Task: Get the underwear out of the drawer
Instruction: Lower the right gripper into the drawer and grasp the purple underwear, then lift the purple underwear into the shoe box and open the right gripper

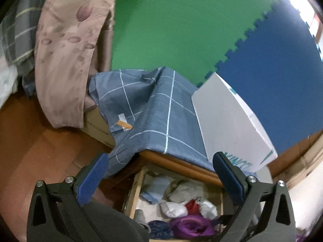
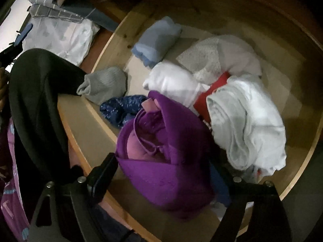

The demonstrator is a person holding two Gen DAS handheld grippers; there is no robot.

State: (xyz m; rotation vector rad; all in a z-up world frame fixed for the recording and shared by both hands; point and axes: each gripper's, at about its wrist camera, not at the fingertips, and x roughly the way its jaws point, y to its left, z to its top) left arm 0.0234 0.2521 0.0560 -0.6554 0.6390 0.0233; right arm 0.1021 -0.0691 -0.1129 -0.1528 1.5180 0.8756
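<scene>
The wooden drawer is open and holds several rolled garments. In the right wrist view my right gripper is shut on a purple piece of underwear, bunched between the jaws just above the drawer. White rolls, a red item, a dark blue patterned piece, a grey sock and a light blue fold lie around it. In the left wrist view my left gripper is open and empty, above the drawer, where the purple underwear also shows.
A blue checked cloth covers the cabinet top above the drawer, with a white box on it. A pink floral curtain hangs at the left over a brown wooden floor. Green and blue foam mats lie beyond.
</scene>
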